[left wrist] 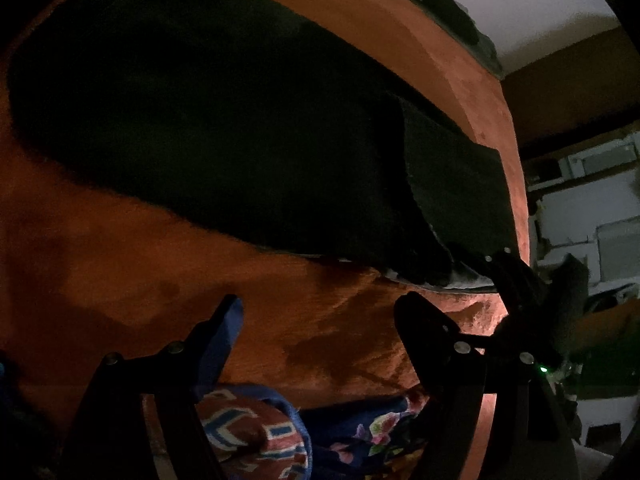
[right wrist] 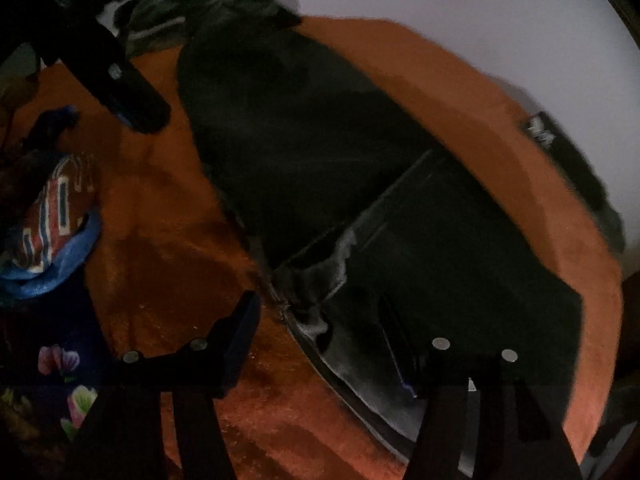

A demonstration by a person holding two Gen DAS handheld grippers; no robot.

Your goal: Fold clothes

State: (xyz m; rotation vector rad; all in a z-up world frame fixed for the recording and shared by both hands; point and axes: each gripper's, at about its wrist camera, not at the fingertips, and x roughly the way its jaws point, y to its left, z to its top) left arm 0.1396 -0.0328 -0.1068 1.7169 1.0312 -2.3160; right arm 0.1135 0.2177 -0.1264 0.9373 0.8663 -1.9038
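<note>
Orange-brown plush surface (left wrist: 120, 264) bearing a dark garment (left wrist: 224, 120) spread flat. Patterned fabrics (left wrist: 256, 436) lie at its near edge; another dark item (left wrist: 436, 4) at its far edge.

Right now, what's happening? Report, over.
Both jaws open, nothing gripped. Dark garment spread on orange blanket. Patterned clothes heaped nearby.

A home bedroom — orange bedspread (left wrist: 120, 260), scattered clothing (right wrist: 52, 220).

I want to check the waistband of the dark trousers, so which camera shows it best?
The right wrist view: the waistband lies open in the lower middle, pale lining showing. The left wrist view shows only a thin edge, partly behind a gripper.
</note>
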